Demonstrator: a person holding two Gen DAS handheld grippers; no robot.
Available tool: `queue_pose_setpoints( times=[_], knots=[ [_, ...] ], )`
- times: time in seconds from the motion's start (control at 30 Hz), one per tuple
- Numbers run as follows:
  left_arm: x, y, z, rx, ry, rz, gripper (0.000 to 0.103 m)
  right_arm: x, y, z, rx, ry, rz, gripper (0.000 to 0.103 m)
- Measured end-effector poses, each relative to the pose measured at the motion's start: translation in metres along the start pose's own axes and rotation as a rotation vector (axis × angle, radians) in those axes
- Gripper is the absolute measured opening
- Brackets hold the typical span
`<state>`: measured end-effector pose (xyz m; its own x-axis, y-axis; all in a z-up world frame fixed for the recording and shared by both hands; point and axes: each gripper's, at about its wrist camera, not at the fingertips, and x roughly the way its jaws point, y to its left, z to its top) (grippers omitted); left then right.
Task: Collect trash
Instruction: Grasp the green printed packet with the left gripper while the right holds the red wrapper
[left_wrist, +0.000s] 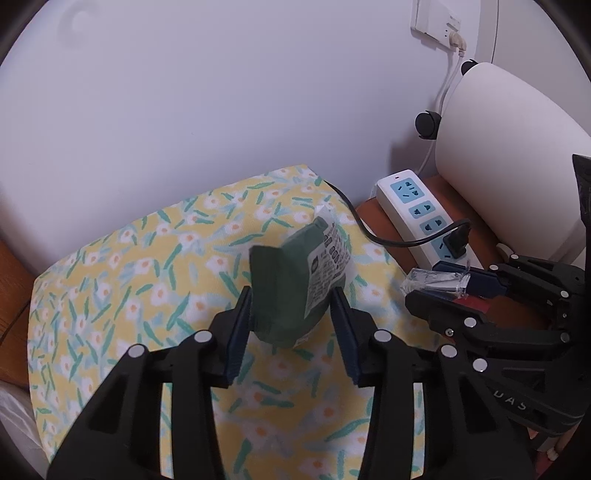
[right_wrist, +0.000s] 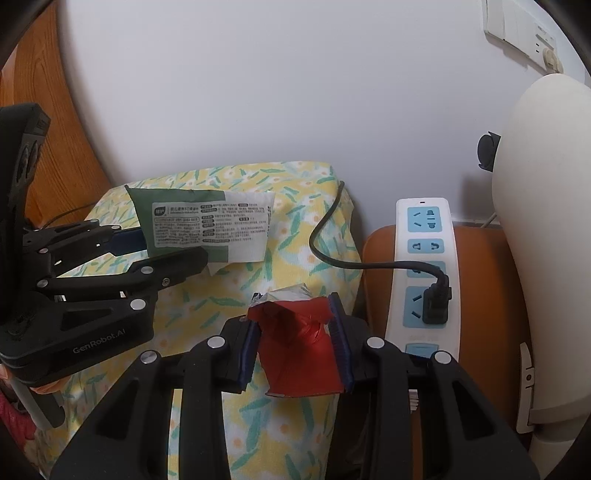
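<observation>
**Op A:** Right claw (right_wrist: 299, 347) is clenched on the red wrapper (right_wrist: 301, 350), so that one's secure.

**Op B:** Mine, the left claw (left_wrist: 291, 314), has the green packet (left_wrist: 295, 284) between its pads over the floral cloth (left_wrist: 129, 295). I'd judge both pads pressing; I'd squeeze firmly before lifting, since it's soft.

A: What do the left tongs (left_wrist: 291, 325) look like?
B: Black plastic links, round silver rivets, dark blue pads.
A: And the right tongs (right_wrist: 297, 339)?
B: Same build; the left's body reads "GenRobot.AI".
</observation>
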<state>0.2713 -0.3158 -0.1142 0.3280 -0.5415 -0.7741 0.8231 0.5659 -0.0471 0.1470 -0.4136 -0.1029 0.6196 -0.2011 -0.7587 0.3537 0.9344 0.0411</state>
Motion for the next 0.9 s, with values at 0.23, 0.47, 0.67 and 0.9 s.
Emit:
queue_pose_setpoints(
  times=[0.23, 0.47, 0.67, 0.9],
  knots=[
    [-0.022, -0.001, -0.006, -0.011, -0.031, 0.020, 0.040, -0.001, 0.005, -0.001, -0.012, -0.001, 0.007, 0.035],
    [-0.060, 0.009, -0.021, -0.063, -0.061, 0.058, 0.028, -0.016, 0.025, -0.001, -0.054, -0.027, 0.022, 0.035],
    [-0.101, 0.015, -0.039, -0.095, -0.094, 0.086, 0.028, -0.038, 0.051, -0.003, -0.121, -0.049, 0.036, 0.035],
    [-0.112, 0.009, -0.048, -0.082, -0.079, 0.097, 0.036, -0.051, 0.055, -0.008, -0.119, -0.042, 0.047, 0.035]
  ],
)
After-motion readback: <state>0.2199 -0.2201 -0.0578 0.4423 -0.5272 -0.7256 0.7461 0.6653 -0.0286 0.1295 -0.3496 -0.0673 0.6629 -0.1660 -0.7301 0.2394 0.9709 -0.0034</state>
